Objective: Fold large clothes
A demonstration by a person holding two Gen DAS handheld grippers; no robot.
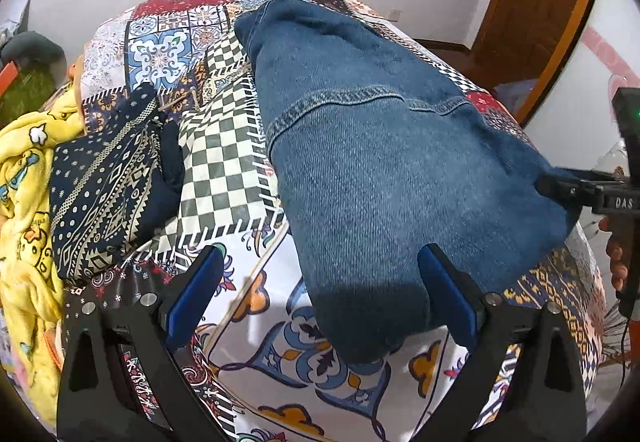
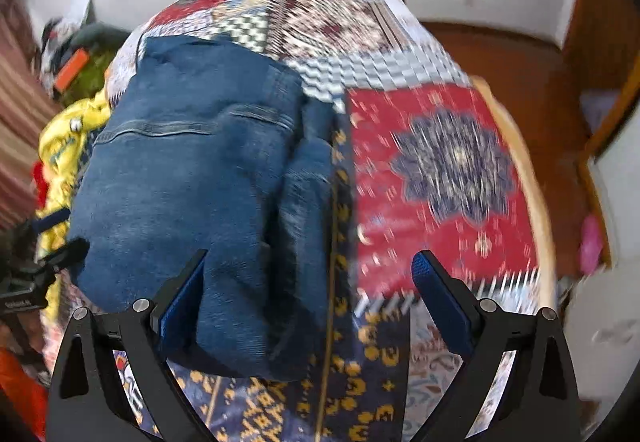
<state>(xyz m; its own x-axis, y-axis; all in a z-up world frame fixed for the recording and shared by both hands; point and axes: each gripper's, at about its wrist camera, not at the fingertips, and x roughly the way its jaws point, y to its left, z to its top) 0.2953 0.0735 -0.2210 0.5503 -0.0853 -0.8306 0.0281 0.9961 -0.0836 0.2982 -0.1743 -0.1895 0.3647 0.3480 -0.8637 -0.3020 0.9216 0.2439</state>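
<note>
Across the patchwork bedspread (image 1: 224, 170) lie the folded jeans (image 1: 372, 146), my left gripper (image 1: 320, 294) and right gripper (image 2: 310, 294) both spread wide, holding nothing.

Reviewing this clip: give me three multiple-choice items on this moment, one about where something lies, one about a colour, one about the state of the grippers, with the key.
1. Where does the folded dark patterned garment lie relative to the jeans in the left wrist view?
A. On top of them
B. To their left on the bedspread
C. Under them

2. What colour is the blanket at the bed's left edge?
A. Yellow
B. Green
C. Grey

3. How do the jaws of the left gripper and right gripper stand?
A. Both shut on the jeans
B. One open, one shut
C. Both open

Key: 1 B, checkered bedspread shows between the garment and the denim. 2 A, yellow fabric with cartoon prints. 3 C, each wrist view shows a wide gap between its blue pads, gripping nothing.
</note>
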